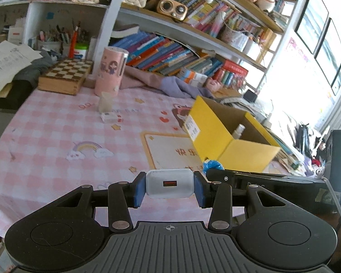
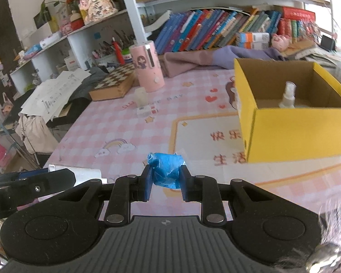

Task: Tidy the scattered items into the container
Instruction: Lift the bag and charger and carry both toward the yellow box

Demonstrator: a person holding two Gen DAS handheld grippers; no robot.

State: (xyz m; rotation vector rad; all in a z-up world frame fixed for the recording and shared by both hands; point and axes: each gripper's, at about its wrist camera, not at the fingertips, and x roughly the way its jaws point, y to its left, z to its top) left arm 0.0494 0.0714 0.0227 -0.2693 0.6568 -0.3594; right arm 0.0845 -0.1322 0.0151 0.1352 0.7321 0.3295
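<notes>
Carrying two items toward yellow box (image 2: 293, 134) at frame right: left gripper (image 1: 169, 187) clamped on white charger (image 1: 169, 183), right gripper (image 2: 166, 180) pinching blue wad (image 2: 167, 168). Spray bottle (image 2: 288, 95) already inside; small clear pieces (image 2: 143, 104) mid-bench, not yet collected.

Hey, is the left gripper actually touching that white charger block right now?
Touching. The left wrist view shows the left gripper with a blue pad pressed flat against each end of the white charger block, no gap on either side.
</notes>
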